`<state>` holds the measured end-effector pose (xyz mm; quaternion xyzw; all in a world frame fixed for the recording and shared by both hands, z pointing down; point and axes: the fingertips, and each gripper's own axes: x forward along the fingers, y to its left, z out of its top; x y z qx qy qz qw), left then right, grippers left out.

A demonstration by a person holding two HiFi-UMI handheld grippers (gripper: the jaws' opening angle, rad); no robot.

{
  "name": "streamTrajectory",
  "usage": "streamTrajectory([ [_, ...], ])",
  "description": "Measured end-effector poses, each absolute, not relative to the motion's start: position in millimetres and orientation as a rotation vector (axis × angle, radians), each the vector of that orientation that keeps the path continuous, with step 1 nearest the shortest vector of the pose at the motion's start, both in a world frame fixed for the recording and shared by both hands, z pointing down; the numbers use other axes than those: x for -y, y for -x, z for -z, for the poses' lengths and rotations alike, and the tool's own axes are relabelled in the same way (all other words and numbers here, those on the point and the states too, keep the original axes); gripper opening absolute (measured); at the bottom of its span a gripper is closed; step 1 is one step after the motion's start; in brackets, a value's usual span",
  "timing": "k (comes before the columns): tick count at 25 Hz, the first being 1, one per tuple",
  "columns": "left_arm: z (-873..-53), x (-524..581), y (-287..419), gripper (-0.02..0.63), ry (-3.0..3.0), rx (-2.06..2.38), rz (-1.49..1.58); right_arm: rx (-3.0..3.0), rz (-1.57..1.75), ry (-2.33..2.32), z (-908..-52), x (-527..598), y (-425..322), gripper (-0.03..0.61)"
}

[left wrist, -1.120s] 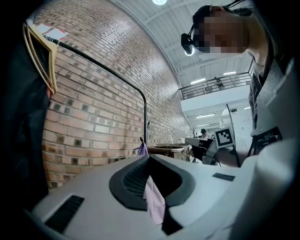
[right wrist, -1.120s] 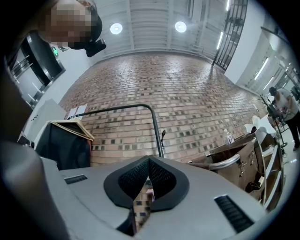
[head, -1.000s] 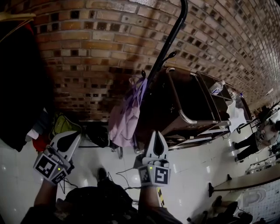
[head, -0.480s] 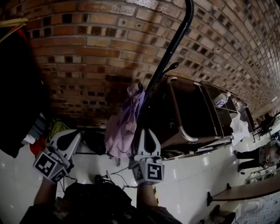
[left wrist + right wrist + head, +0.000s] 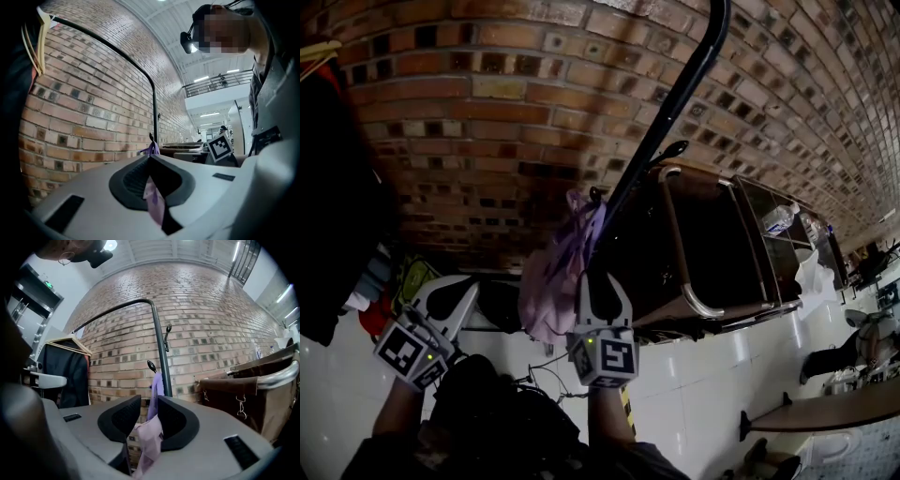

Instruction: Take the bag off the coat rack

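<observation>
A pale lilac bag [image 5: 551, 281] hangs by its strap from a low hook of the black coat rack pole [image 5: 666, 131], against the brick wall. My right gripper [image 5: 600, 279] sits just right of the bag's lower part, and its jaws are opening. In the right gripper view the bag [image 5: 149, 437] shows through the gap of the right gripper [image 5: 149, 401]; the pads do not press on it. My left gripper [image 5: 471, 285] hangs lower left of the bag, shut and empty. Over the left gripper [image 5: 150, 158] the bag [image 5: 151, 150] and pole [image 5: 154, 112] stand ahead.
A brown canvas cart with a metal frame [image 5: 712, 234] stands right behind the rack. Dark clothes on a wooden hanger [image 5: 337, 178] fill the left side. Bags [image 5: 502, 305] and cables lie on the white tiled floor by the wall. A table edge [image 5: 825, 412] is at lower right.
My right gripper has moved left and up to the bag, and its jaws have gone from shut to parted. The left gripper has barely moved.
</observation>
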<state>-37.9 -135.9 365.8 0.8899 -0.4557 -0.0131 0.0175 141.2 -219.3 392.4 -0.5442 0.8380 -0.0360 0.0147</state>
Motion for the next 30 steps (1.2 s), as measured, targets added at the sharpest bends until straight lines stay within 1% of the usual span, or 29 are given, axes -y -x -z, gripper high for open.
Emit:
streamTrajectory([
  [2, -366.6, 142.1, 36.5, 0.018, -2.767, 1.397, 0.038, -2.616, 0.135, 1.708, -396.6, 226.6, -141.3, 0.147],
  [5, -366.5, 154.8, 37.9, 0.018, -2.772, 1.369, 0.046, -2.649, 0.150, 1.700, -402.7, 241.1, -133.9, 0.213],
  [6, -366.6, 159.8, 39.3, 0.018, -2.774, 1.360, 0.051, -2.657, 0.147, 1.702, -404.0, 246.9, -130.7, 0.224],
  [11, -372.0, 189.5, 42.8, 0.018, -2.788, 1.285, 0.049, -2.640, 0.189, 1.763, -406.3, 283.9, -122.3, 0.243],
  [18, -371.3, 238.2, 49.6, 0.018, -2.824, 1.226, 0.061, -2.675, 0.221, 1.833, -416.7, 314.5, -109.1, 0.245],
  [23, -380.8, 263.0, 43.6, 0.018, -2.834, 1.143, 0.042, -2.643, 0.110, 2.010, -424.5, 329.4, -108.1, 0.245],
  [24, -382.6, 266.8, 41.6, 0.018, -2.835, 1.126, 0.036, -2.617, 0.083, 2.052, -424.9, 332.0, -109.2, 0.238],
  [25, -384.1, 270.1, 39.9, 0.018, -2.836, 1.113, 0.032, -2.595, 0.049, 2.092, -425.4, 334.5, -110.1, 0.214],
  [28, -387.1, 277.7, 34.9, 0.018, -2.837, 1.088, 0.036, -2.559, -0.055, 2.186, -427.2, 340.5, -109.0, 0.201],
  [30, -389.9, 280.4, 32.3, 0.018, -2.835, 1.071, 0.032, -2.523, -0.067, 2.216, -427.1, 343.0, -108.8, 0.187],
])
